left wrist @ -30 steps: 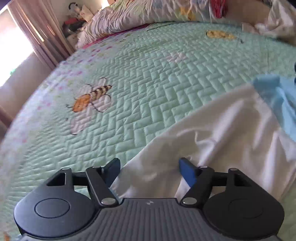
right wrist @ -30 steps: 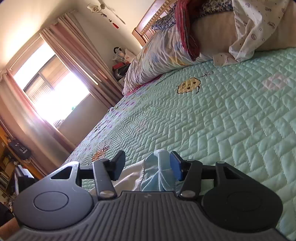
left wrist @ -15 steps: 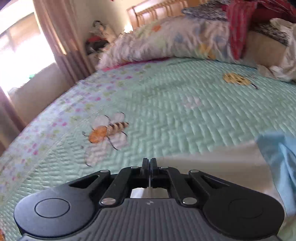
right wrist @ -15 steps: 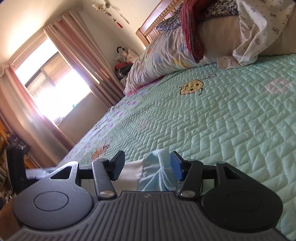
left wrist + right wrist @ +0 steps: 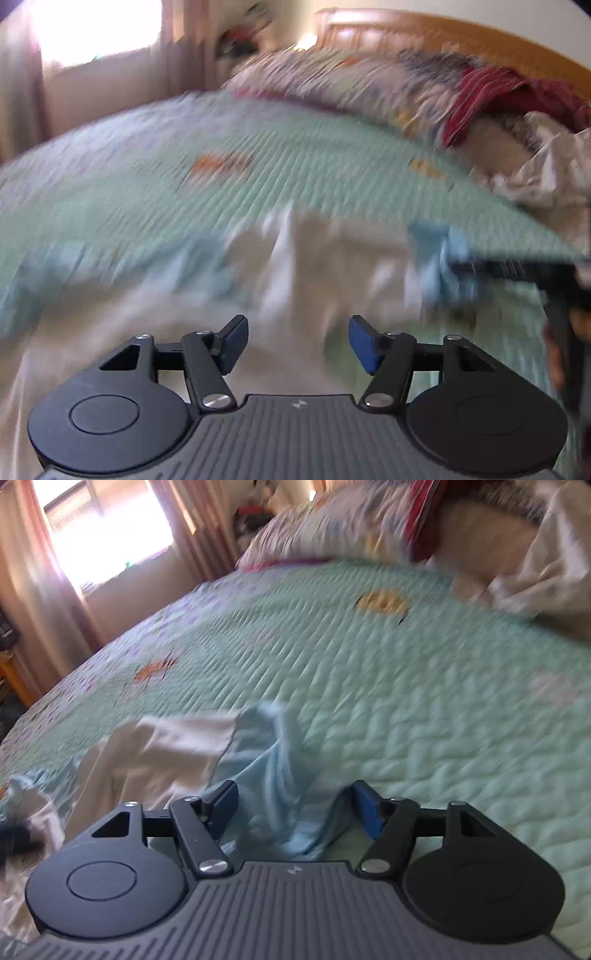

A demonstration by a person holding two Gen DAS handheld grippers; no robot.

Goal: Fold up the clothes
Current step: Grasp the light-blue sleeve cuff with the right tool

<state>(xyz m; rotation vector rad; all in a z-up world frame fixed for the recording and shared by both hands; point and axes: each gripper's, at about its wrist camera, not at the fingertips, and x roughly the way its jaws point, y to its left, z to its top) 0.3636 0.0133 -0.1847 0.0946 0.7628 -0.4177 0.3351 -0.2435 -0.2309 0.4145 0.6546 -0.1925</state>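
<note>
A white garment (image 5: 332, 266) with a light blue part (image 5: 439, 254) lies rumpled on the green quilted bedspread (image 5: 258, 166); the left wrist view is blurred by motion. My left gripper (image 5: 299, 341) hovers over the white cloth, jaws opening, and nothing is pinched between its blue pads (image 5: 364, 343). In the right wrist view the light blue fabric (image 5: 284, 775) stands bunched between the jaws of my right gripper (image 5: 295, 805), which are opening; the pads (image 5: 365, 812) do not press it. White cloth (image 5: 166, 746) trails off to the left.
Pillows (image 5: 332, 520) and a heap of red and white laundry (image 5: 517, 110) lie at the head of the bed by the wooden headboard (image 5: 443, 33). A bright curtained window (image 5: 103, 535) is on the left. The right gripper's dark body and a hand (image 5: 554, 295) show at the right.
My left gripper shut on the white cloth's edge, swung sideways and now stands open over the garment. The right gripper's jaws have widened around the blue fabric, and its view has rolled.
</note>
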